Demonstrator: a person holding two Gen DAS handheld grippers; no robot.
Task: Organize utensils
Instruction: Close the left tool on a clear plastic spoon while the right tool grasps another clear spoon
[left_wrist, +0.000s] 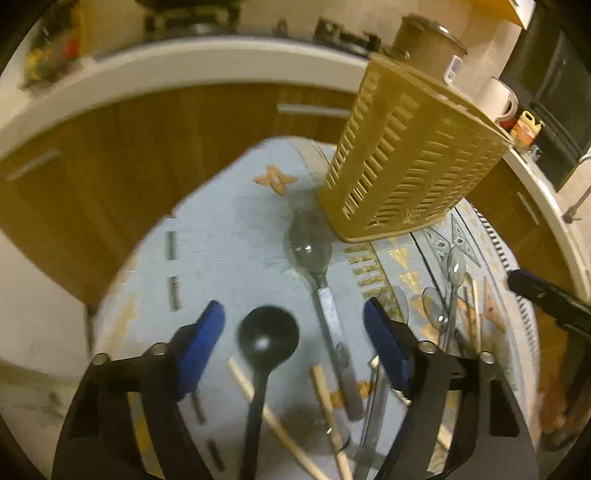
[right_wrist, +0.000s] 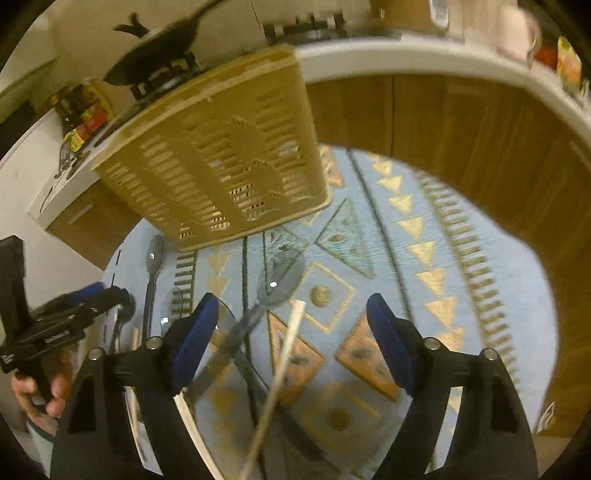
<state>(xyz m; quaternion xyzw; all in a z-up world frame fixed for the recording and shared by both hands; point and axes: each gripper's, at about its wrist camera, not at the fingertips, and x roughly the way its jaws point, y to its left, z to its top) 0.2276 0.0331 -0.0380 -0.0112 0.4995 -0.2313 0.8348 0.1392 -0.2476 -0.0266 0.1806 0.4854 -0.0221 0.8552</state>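
Both tools are held wide and empty, left tool (left_wrist: 293, 332) above the black ladle (left_wrist: 267, 336), right tool (right_wrist: 291, 328) above a clear spoon (right_wrist: 282, 273) crossed by chopsticks (right_wrist: 291, 332), where a neighbouring utensil could be pinched.

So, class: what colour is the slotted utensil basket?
Tan-yellow basket, clearest in the right wrist view.

Basket (left_wrist: 410, 155) stands at far end of the bench (left_wrist: 229, 229), cabinets (left_wrist: 155, 125) behind. Serving spoon (left_wrist: 314, 251) lies just before it, ladle (left_wrist: 266, 338) nearer left, small spoons (left_wrist: 448, 291) right, chopsticks (left_wrist: 328, 402) nearest.
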